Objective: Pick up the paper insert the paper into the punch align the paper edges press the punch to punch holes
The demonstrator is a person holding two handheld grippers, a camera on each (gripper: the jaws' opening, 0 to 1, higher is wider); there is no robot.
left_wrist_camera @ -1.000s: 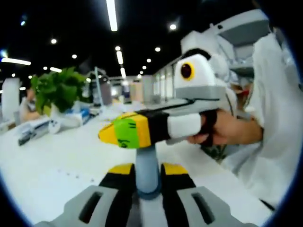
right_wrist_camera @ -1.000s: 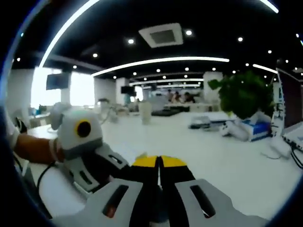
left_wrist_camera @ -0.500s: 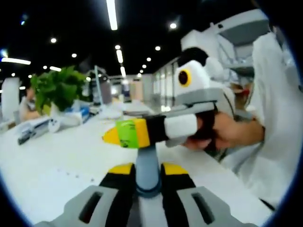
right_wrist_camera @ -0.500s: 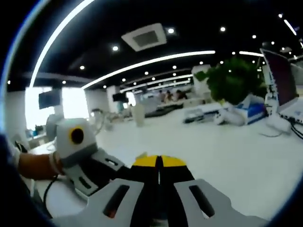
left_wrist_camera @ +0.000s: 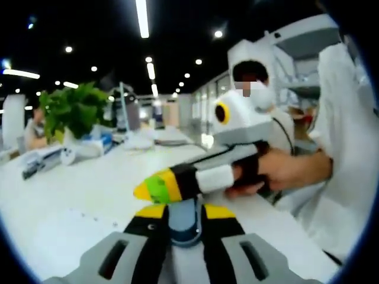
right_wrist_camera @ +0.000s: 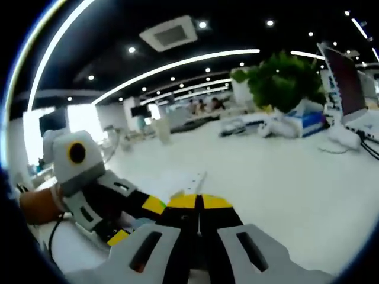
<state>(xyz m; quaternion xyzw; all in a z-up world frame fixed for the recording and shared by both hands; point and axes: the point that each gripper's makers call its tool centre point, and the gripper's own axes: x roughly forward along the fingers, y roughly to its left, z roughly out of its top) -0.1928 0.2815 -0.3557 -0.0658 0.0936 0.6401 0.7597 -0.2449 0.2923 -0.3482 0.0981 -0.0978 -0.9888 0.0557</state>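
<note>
Right claw [right_wrist_camera: 198, 202], jaws together, sits near the paper [right_wrist_camera: 188, 177], likely light and limp, best pinched at its edge; left claw [left_wrist_camera: 185, 210] clamps a blue-grey post [left_wrist_camera: 183, 223].

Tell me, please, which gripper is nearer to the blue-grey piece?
Left. The left gripper has the blue-grey piece between its jaws; the right gripper crosses just above it.

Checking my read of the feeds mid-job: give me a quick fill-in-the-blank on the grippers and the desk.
1. In the left gripper view, the right gripper reaches in from the ___ side.
2. In its own view, the right gripper's jaws are ___.
3. The left gripper has a blue-grey post ___ its jaws.
4. Far across the white table stands a potted ___.

Missing words: right; shut; between; plant
</note>
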